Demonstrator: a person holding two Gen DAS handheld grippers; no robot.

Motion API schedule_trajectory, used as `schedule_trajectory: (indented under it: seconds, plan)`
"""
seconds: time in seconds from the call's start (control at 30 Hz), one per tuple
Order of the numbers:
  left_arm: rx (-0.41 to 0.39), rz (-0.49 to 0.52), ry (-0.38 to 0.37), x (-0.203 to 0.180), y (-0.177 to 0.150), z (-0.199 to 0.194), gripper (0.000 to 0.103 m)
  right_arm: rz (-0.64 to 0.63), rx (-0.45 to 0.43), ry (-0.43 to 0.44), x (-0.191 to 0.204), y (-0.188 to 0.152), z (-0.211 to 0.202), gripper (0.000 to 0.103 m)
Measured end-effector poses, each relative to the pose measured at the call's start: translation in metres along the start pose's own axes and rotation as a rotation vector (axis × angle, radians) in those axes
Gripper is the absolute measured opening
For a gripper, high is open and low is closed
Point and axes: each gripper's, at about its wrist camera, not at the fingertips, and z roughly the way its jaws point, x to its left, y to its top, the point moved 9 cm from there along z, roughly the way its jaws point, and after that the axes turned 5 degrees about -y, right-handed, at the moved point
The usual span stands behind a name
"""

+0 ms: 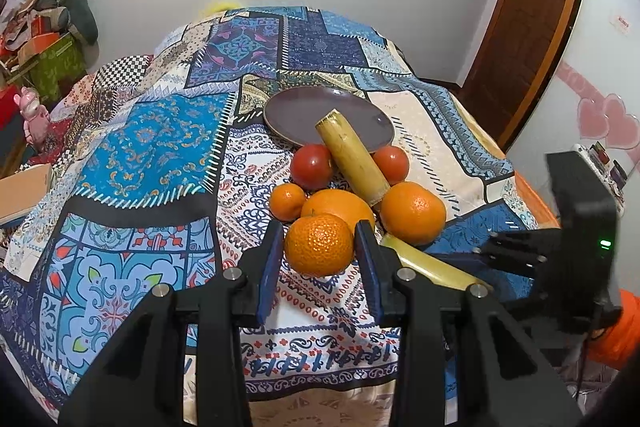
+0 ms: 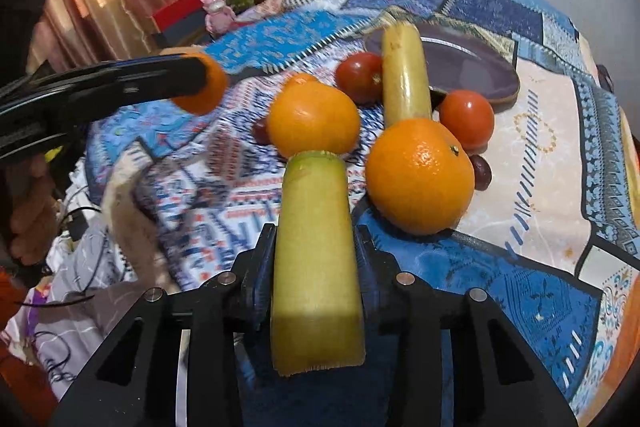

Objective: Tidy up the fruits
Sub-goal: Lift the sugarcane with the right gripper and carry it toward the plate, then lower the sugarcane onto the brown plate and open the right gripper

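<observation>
My left gripper [image 1: 319,247] is shut on a mandarin [image 1: 319,244] at the near edge of the fruit pile; it also shows in the right wrist view [image 2: 204,83]. My right gripper [image 2: 316,239] is shut on a yellow-green sugarcane piece [image 2: 318,259], seen too in the left wrist view [image 1: 428,265]. A purple plate [image 1: 296,113] lies further back. A second sugarcane piece [image 1: 352,157] leans on its rim. Two tomatoes [image 1: 311,167] [image 1: 391,161], two big oranges [image 1: 413,213] [image 1: 336,205] and a small mandarin [image 1: 287,201] lie in front of the plate.
A patterned patchwork cloth [image 1: 160,147] covers the table. Two small dark fruits [image 2: 482,171] lie by the right orange. Boxes and a pink toy [image 1: 32,115] stand at the left. A wooden door [image 1: 532,7] is at the right.
</observation>
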Motion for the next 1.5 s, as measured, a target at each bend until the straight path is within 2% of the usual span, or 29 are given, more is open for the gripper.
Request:
schedule_trajectory:
  seconds: [0.2,0.33,0.57,0.77,1.23,1.5]
  plan:
    - [-0.024,0.0,0.002,-0.001,0.01,-0.005,0.036,0.035,-0.083,-0.009,-0.006,0.016,-0.03,0.035]
    - [-0.051,0.02,0.004,-0.006,0.025,-0.007,0.036,0.059,-0.151,-0.055,-0.022,0.038,-0.046,0.035]
    - [-0.097,0.045,0.011,-0.008,0.061,0.001,0.036,0.113,-0.245,-0.121,-0.051,0.074,-0.057,0.035]
    - [-0.116,0.057,0.022,-0.003,0.096,0.022,0.036,0.133,-0.296,-0.161,-0.075,0.102,-0.058,0.035]
    - [-0.051,0.03,0.042,0.029,0.15,0.105,0.036,0.166,-0.295,-0.186,-0.127,0.153,-0.014,0.035]
    - [0.043,0.014,0.034,0.052,0.164,0.162,0.036,0.168,-0.223,-0.196,-0.149,0.162,0.03,0.035]
